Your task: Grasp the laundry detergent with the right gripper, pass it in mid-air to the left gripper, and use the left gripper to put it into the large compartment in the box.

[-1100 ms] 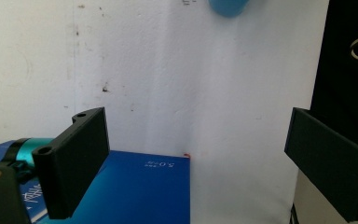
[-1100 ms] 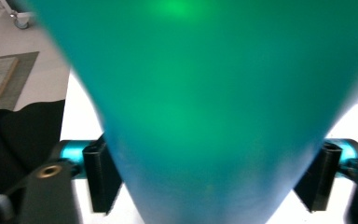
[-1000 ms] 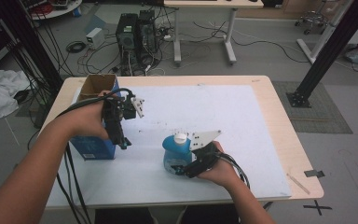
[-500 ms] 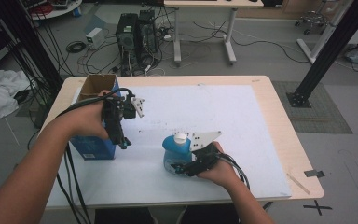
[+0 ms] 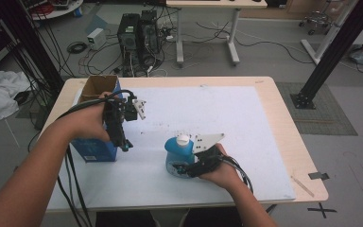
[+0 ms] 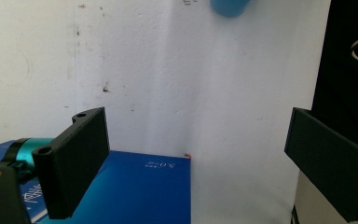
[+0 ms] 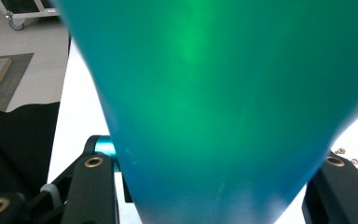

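Observation:
A blue bottle with a white cap stands on the white mat near the table's front middle. My right gripper comes in from the front and is shut on the bottle's lower body. In the right gripper view the teal-blue bottle sits between the two jaws. A blue box with an open cardboard top stands at the left. My left gripper hangs just right of the box, pointing down, jaws open and empty. In the left gripper view, my left gripper is over the box corner, with the bottle farther off.
The white mat covers most of the wooden table, with bare room at the right and back. Cables trail from both grippers over the front edge. Computer towers, a desk and black frame posts stand on the floor beyond.

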`<state>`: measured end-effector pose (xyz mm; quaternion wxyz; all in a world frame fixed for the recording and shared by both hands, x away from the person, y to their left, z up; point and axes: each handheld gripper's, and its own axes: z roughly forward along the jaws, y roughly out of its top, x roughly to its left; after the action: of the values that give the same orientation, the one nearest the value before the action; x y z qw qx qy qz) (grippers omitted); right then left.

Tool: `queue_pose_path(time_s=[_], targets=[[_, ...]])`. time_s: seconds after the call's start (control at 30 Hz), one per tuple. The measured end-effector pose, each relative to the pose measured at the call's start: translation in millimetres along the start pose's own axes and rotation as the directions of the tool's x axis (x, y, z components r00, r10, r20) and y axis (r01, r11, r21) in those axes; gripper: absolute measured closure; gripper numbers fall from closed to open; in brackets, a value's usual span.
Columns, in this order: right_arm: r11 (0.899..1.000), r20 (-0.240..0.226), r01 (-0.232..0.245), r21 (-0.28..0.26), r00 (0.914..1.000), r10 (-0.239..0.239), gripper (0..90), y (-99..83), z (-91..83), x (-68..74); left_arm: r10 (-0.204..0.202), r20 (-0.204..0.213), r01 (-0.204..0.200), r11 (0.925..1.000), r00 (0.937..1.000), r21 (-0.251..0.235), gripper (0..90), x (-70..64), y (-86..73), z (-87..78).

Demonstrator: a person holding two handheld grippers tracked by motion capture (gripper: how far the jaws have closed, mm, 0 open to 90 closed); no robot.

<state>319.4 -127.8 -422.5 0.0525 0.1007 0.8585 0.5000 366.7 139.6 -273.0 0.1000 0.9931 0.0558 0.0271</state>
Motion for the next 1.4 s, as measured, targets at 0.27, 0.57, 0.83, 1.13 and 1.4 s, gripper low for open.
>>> queue_pose_path(time_s=[0.27,0.57,0.83,1.13,1.4], targets=[[1.000,0.001,-0.001,-0.002,1.0000,0.001,45.4,0.0,-0.9,0.0,-0.001,-0.002,0.001,1.0000,1.0000,0.005,6.6,-1.3,1.6,0.0],[1.000,-0.013,0.004,-0.002,0.9999,-0.004,46.0,1.2,-4.5,0.3,0.006,-0.008,-0.005,1.0000,1.0000,0.004,6.5,-2.5,4.2,-3.9],[1.000,-0.017,0.015,-0.018,0.9997,-0.016,46.4,13.3,-15.8,-1.0,0.021,-0.014,-0.021,0.9998,0.9997,0.007,6.5,-6.3,12.2,-10.9],[0.997,-0.055,0.071,-0.015,0.9959,-0.071,46.4,44.5,-23.9,-4.6,0.061,-0.009,-0.061,0.9982,0.9981,-0.003,6.5,-15.9,29.6,-25.8],[0.993,-0.111,0.117,-0.007,0.9869,-0.117,46.5,69.6,-16.9,-5.0,0.099,-0.006,-0.099,0.9951,0.9951,0.003,6.5,-24.3,44.7,-35.1]])
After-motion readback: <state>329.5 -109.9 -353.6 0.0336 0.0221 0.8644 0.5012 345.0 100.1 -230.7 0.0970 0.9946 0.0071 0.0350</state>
